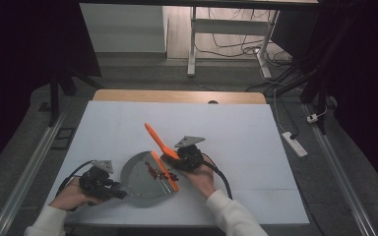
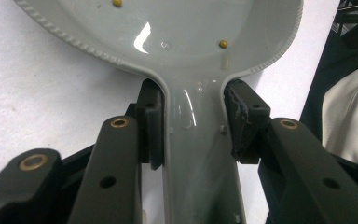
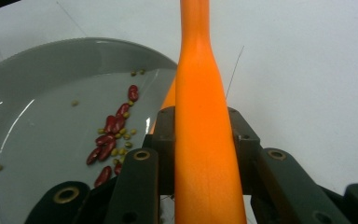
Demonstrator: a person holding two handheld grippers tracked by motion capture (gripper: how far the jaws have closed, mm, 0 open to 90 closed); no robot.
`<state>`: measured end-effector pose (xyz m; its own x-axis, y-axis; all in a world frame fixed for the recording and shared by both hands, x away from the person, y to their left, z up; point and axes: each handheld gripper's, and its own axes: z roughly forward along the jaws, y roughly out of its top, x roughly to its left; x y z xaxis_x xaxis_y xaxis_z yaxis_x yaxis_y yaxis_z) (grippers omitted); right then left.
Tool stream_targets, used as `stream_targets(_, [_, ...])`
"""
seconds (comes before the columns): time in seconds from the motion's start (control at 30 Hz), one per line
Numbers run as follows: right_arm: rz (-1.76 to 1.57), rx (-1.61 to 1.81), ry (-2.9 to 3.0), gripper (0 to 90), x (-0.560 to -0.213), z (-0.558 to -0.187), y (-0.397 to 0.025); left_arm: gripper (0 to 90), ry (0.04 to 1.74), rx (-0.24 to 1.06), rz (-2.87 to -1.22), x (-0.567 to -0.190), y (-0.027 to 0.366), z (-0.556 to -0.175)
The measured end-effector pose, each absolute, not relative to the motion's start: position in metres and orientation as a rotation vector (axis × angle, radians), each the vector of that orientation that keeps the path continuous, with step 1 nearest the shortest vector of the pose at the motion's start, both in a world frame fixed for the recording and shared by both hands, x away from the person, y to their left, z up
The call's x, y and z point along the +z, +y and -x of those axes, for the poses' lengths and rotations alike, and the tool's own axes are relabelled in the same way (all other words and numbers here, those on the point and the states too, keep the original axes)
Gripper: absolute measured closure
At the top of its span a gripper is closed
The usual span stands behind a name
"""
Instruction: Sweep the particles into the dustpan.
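Beans (image 3: 112, 135) in dustpan (image 1: 140, 179); orange brush (image 1: 161, 147) probably touching rim.

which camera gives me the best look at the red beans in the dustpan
The right gripper view: the red beans lie close and sharp inside the grey dustpan, mixed with small yellow-green ones. The high view shows them as a small dark red streak. The left gripper view looks at the dustpan's handle.

The orange brush (image 3: 200, 121) runs off the top and bottom edges of the right gripper view, so its head and handle tip are cut away there. The grey dustpan (image 2: 191, 51) is cropped at the top of the left gripper view. From the high view, the beans (image 1: 153, 170) are too small to tell apart.
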<state>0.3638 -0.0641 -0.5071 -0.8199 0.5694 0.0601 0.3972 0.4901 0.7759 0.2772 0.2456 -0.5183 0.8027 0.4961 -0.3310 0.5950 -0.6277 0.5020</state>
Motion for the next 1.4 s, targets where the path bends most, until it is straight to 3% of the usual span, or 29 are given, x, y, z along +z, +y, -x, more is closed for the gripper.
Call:
stream_targets(0.9, [-0.820,1.475,2.555,70.2,-0.508,-0.344,-0.045,61.5,0.803,-0.210,-2.380,-0.518,0.246,-0.276])
stream_targets(1.4, [-0.889,1.349,2.443,70.2,-0.500,-0.357,-0.085,61.5,0.802,-0.212,-2.382,-0.519,0.247,-0.276])
